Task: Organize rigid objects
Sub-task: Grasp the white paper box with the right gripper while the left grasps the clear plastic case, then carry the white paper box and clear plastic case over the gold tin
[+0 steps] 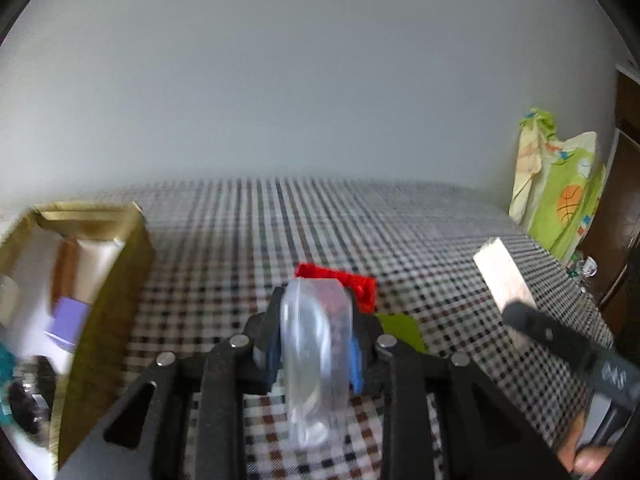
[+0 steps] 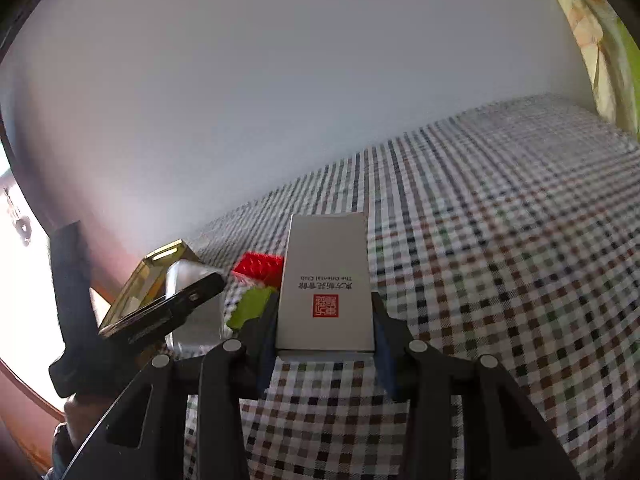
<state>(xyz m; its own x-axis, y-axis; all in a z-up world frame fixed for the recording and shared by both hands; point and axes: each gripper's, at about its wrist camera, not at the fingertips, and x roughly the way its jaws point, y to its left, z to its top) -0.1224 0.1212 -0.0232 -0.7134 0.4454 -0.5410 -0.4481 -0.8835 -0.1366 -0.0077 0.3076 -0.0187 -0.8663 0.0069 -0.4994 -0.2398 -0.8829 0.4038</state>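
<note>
My left gripper [image 1: 316, 344] is shut on a clear plastic container [image 1: 314, 360], held on edge above the checked tablecloth. My right gripper [image 2: 326, 332] is shut on a flat grey box with a red seal [image 2: 326, 284]; that box also shows in the left wrist view [image 1: 502, 276] at the right. A red toy brick [image 1: 348, 280] and a green piece [image 1: 402, 330] lie on the cloth just beyond the left gripper; both also show in the right wrist view, the red brick [image 2: 260, 266] and the green piece [image 2: 252, 306].
An open gold cardboard box [image 1: 104, 312] with several items inside stands at the left; it also shows in the right wrist view [image 2: 160, 268]. A green patterned cloth [image 1: 560, 196] hangs at the far right by a white wall. Brown furniture [image 1: 624, 200] stands right.
</note>
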